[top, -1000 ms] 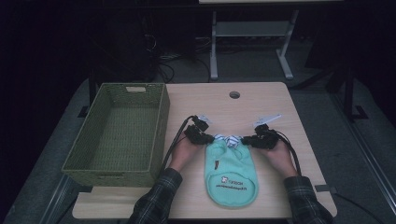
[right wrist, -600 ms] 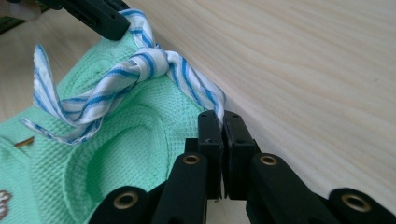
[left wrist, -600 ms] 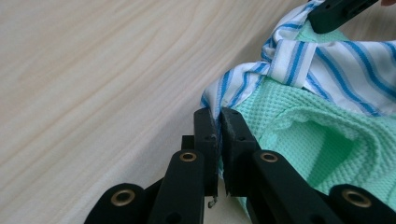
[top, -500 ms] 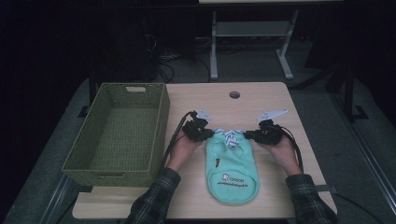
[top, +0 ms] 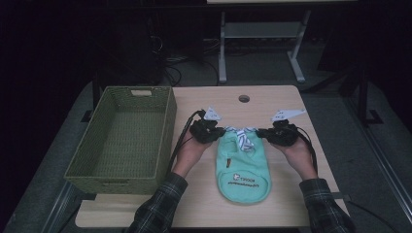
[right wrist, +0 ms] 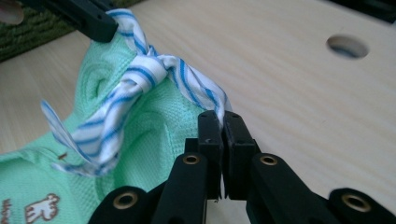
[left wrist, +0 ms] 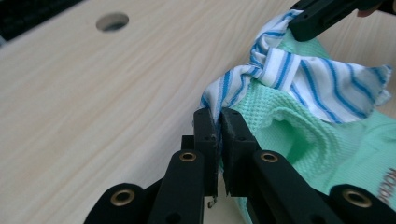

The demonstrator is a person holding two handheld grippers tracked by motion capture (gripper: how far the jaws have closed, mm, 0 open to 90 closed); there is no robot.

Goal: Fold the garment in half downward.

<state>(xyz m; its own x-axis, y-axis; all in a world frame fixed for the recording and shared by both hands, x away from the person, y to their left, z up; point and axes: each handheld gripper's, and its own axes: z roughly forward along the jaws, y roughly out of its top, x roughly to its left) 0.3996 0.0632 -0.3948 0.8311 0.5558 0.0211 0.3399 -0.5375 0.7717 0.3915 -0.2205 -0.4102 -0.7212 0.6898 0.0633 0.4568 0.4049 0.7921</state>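
A small mint-green garment (top: pixel 243 165) is seen spread on the wooden counter (top: pixel 272 104), its lower hem toward the person and its collar end toward the far side. A blue-and-white striped tie (top: pixel 243 137) is knotted at that collar. In the high view the garment lies near the middle of the counter, just right of a woven green basket (top: pixel 124 141) that stands along the counter's left edge — the two are close but apart.

The left gripper (top: pixel 218 132) is held at the garment's left shoulder and the right gripper (top: pixel 262 133) at its right shoulder, each carried in a hand whose plaid sleeve enters from the bottom. In the left gripper view its jaws are pressed together on the edge of the collar, where the striped tie (left wrist: pixel 299 74) meets the mint mesh fabric (left wrist: pixel 280 116); the cloth is pinched between the pads of the left gripper (left wrist: pixel 218 122). The same is shown in the right gripper view: the right gripper (right wrist: pixel 219 122) is closed narrowly on the striped tie (right wrist: pixel 140 79) at the garment (right wrist: pixel 154 135) edge. The collar is drawn taut between the two grippers — the knot hangs at the middle. A round hole (top: pixel 244 98) is cut in the counter beyond the garment.
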